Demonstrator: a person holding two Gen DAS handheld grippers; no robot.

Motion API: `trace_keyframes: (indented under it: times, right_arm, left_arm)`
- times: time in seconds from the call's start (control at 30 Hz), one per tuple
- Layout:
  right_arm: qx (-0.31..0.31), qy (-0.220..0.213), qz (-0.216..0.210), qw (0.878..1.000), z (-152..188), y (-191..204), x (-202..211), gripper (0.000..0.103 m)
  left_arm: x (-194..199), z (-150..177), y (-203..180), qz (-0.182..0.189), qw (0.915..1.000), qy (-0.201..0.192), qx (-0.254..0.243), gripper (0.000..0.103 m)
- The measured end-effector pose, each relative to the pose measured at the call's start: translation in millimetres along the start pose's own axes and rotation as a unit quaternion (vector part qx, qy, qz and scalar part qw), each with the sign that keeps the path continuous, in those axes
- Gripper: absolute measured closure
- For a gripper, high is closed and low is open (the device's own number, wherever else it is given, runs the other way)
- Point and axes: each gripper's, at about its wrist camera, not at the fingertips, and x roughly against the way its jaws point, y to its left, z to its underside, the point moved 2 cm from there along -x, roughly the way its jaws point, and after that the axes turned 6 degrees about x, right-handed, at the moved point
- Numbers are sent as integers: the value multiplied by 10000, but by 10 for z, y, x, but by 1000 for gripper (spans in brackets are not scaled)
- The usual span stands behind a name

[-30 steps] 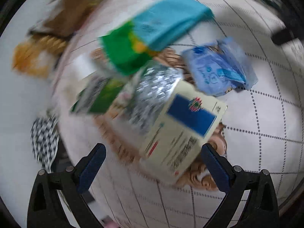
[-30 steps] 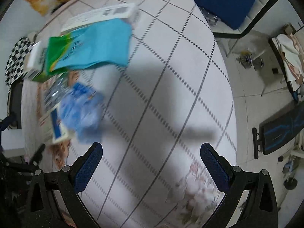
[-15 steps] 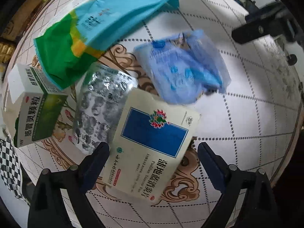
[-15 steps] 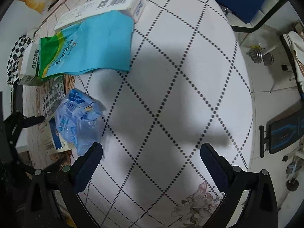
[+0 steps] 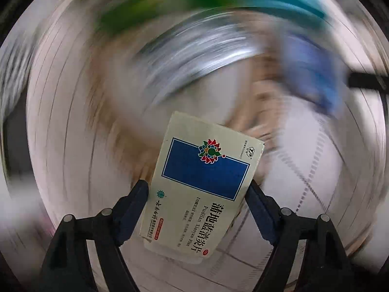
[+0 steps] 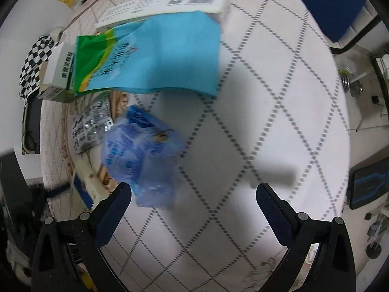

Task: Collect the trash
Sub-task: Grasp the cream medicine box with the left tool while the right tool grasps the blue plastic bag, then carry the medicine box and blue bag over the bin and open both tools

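A round table (image 6: 279, 112) fills the right-wrist view, its white cloth crossed by dotted diamond lines. Beyond its far right edge stands a blue-cushioned chair (image 6: 325, 2) on pale floor tiles (image 6: 364, 121). A black-and-white checkered cloth (image 6: 34, 65) hangs at the left (the left-wrist view is largely motion-blurred).

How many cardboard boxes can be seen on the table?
3: a long white box at the far edge, a green and white box at the left, and a cream box with a blue panel between the closing left gripper's jaws. More may be hidden.
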Motion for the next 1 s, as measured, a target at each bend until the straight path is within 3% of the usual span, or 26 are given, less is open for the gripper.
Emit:
trace_keyframes:
  times: [0.07, 0.1, 0.17, 0.23, 0.3, 0.37, 0.4, 0.43, 0.47, 0.5, 0.53, 0.8, 1.0]
  right_arm:
    - [24, -48, -49, 10000, -27, 103, -51, 0]
    - [41, -78, -54, 9999, -48, 136, -85, 0]
    - [119, -164, 0, 9998, -75, 246, -138, 4]
    - [290, -263, 183, 9991, -95, 386, -168, 4]
    - [518, -342, 435, 9971, -137, 481, -231, 4]
    - [681, -363, 634, 9950, -148, 570, -300, 15]
    - [770, -449, 810, 9927, -138, 616, -300, 24]
    - [850, -535, 981, 9901, -125, 659, -290, 46]
    - [918, -627, 1014, 9886, -107, 702, -279, 58]
    - [917, -667, 908, 9894, -86, 724, -263, 79]
    - [879, -680, 886, 9898, -58, 738, -247, 87]
    - [735, -895, 667, 9910, 366, 853, -23, 91]
    - [605, -1249, 459, 9893, 971, 960, 375, 91]
  left_arm:
    - [-13, 106, 307, 156, 9935, 65, 1122, 24]
    - [-14, 173, 463, 292, 9851, 66, 1693, 24]
    - [3, 245, 618, 517, 9746, -35, 2177, 22]
    - [7, 262, 632, 555, 9759, -74, 2108, 22]
    - [-8, 247, 586, 352, 9827, -130, 1814, 22]
    - [-3, 225, 558, 131, 9865, -248, 1613, 24]
    - [23, 214, 537, 121, 9868, -333, 1580, 32]
    - [49, 219, 530, 149, 9867, -382, 1571, 32]
    - [81, 206, 503, 107, 9871, -418, 1544, 32]
    - [127, 216, 484, 47, 9874, -491, 1500, 32]
    - [179, 234, 425, 15, 9873, -550, 1490, 32]
    - [741, 430, 377, -83, 9819, -1226, 1442, 32]
    - [1236, 1038, 271, -63, 9734, -1879, 1310, 32]
